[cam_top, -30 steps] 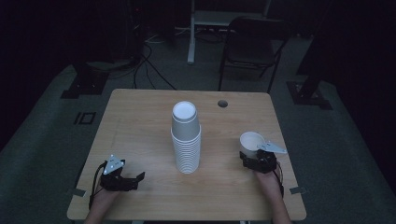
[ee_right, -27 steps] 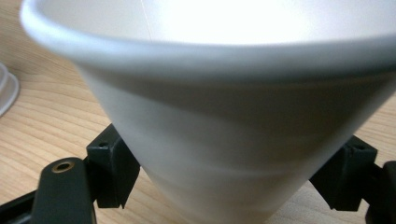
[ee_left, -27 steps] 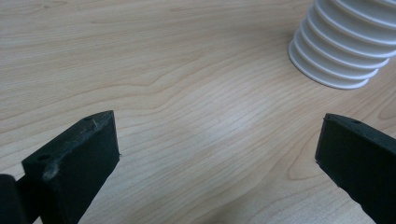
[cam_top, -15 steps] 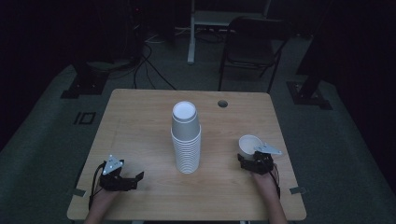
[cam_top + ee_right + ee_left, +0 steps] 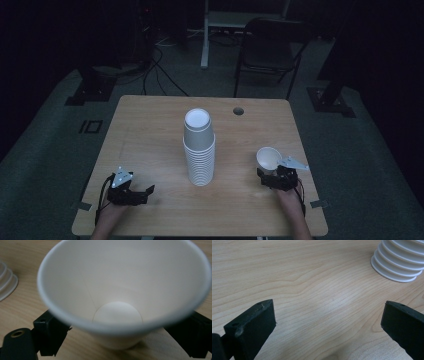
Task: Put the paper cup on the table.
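A tall stack of white paper cups (image 5: 199, 150) stands upside down mid-table; its lower rims (image 5: 399, 262) are at the upper right of the left gripper view. A single white cup (image 5: 268, 159) stands upright on the wood at the right, its hollow inside (image 5: 120, 290) facing the camera. My right gripper (image 5: 270, 175) sits just behind it. Its jaws have just been opening and now stand wide on either side of the cup's base (image 5: 122, 340), apart from it. My left gripper (image 5: 145, 192) rests open at the near left, with bare wood between its jaws (image 5: 329, 315).
The wooden table (image 5: 150, 130) has a round cable hole (image 5: 238, 110) near its far edge. A dark chair (image 5: 270, 45) and a desk frame stand beyond it. Cables lie on the floor at the far left.
The single cup and the right gripper have come down a little toward the near edge, and the cup now stands on the table. The left gripper has not moved.
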A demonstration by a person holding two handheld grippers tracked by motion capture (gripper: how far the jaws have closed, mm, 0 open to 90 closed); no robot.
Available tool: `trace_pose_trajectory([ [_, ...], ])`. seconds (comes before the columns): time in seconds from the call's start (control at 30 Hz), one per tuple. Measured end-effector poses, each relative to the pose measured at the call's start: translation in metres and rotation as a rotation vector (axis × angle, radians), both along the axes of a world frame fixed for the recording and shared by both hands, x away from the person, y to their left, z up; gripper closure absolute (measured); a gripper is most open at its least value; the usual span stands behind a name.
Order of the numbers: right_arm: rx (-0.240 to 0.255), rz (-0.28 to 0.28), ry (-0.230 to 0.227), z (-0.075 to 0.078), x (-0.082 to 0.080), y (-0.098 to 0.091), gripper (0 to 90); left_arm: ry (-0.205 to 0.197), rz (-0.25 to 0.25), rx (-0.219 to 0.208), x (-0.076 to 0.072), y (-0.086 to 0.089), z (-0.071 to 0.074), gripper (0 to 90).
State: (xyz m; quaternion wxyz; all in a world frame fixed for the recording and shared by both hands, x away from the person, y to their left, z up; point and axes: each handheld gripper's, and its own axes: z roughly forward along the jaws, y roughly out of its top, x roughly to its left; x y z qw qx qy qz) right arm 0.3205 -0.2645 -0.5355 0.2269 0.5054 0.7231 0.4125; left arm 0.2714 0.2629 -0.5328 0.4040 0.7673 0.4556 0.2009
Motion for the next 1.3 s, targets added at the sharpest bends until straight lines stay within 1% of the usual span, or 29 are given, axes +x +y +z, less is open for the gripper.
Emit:
trace_pose_trajectory([
  [0.07,-0.018,0.010,-0.010,-0.001,-0.004,-0.001,9.8,0.002,-0.002,0.001,0.000,0.000,0.000,0.0],
  [0.13,-0.053,0.016,-0.028,-0.003,-0.010,-0.002,9.9,0.004,0.000,-0.002,-0.001,0.001,-0.001,0.0],
  [0.23,-0.069,0.033,-0.033,-0.007,-0.016,-0.005,9.9,0.009,0.001,-0.005,-0.002,0.001,-0.002,0.0],
  [0.33,-0.064,0.045,-0.032,-0.009,-0.020,-0.008,9.9,0.008,-0.002,-0.004,-0.002,0.002,-0.002,0.0],
  [0.4,-0.062,0.051,-0.030,-0.011,-0.025,-0.011,9.9,0.008,0.000,-0.005,-0.002,0.002,-0.002,0.0],
  [0.53,-0.060,0.046,-0.035,-0.011,-0.034,-0.015,9.9,0.010,0.002,-0.008,-0.002,0.004,-0.002,0.0],
  [0.93,-0.073,0.022,-0.019,-0.012,-0.054,-0.025,9.9,0.017,0.012,-0.007,-0.003,0.004,-0.005,0.0],
  [1.07,-0.079,-0.001,-0.006,-0.013,-0.060,-0.031,9.9,0.016,0.021,-0.001,-0.003,0.005,-0.005,0.0],
  [1.13,-0.073,-0.008,0.003,-0.013,-0.062,-0.035,9.9,0.018,0.024,0.002,-0.003,0.005,-0.005,0.0],
  [1.2,-0.076,-0.031,0.013,-0.014,-0.064,-0.039,10.0,0.020,0.025,0.001,-0.004,0.005,-0.006,0.0],
  [1.3,-0.077,-0.051,0.020,-0.014,-0.067,-0.044,10.0,0.021,0.022,0.012,-0.004,0.004,-0.007,0.0],
])
